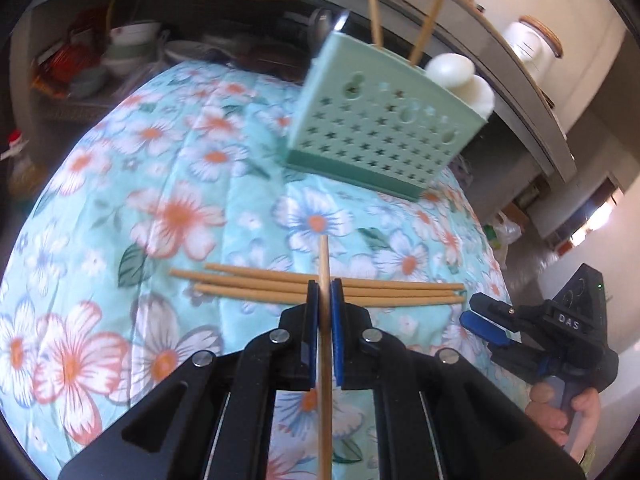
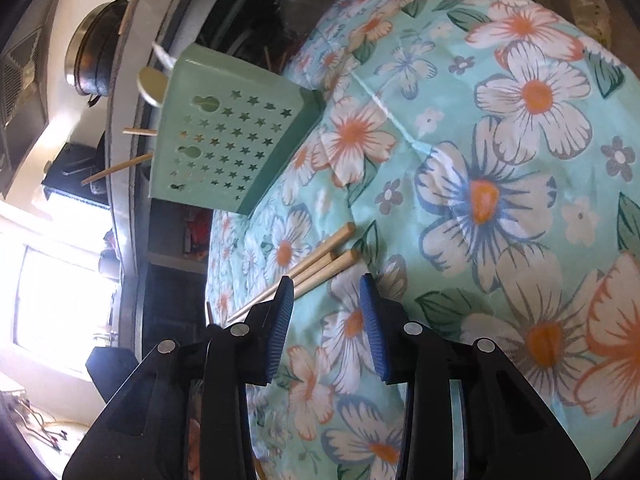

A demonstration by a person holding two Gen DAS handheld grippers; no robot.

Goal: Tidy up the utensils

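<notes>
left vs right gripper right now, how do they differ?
The left gripper is shut on a chopstick; the right gripper is open and empty. The left points toward the green utensil holder, its chopstick crossing above the three loose chopsticks; the right sits beside their ends, not touching. Both have blue pads on black bodies.

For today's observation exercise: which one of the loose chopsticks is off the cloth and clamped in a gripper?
The chopstick gripped by the left gripper, pointing toward the green holder. The other three lie crosswise on the cloth.
</notes>
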